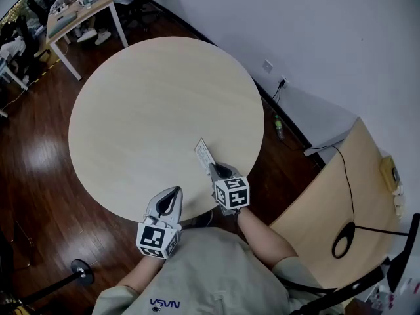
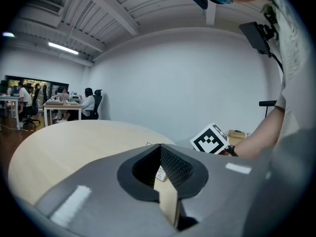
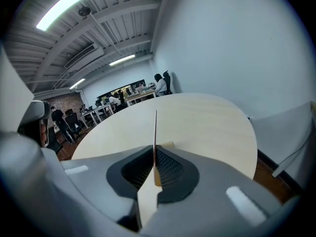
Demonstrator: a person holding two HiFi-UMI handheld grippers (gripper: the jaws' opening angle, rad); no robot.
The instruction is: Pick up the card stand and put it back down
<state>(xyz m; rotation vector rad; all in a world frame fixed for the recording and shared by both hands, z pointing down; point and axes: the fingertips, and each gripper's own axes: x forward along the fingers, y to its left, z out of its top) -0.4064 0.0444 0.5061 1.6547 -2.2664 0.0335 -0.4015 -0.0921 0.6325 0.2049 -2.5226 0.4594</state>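
Grasp step, looks like: right gripper (image 1: 218,171) is clamped on the card stand (image 1: 204,154) at the tabletop's (image 1: 144,110) near edge (lifted or not, can't tell). Left gripper (image 1: 168,201) clenched, empty. Next probably a straight lift.

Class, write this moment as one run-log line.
right gripper: jaws shut on thin upright card stand | left gripper: jaws shut, empty | lift off round pale wooden table: cannot tell
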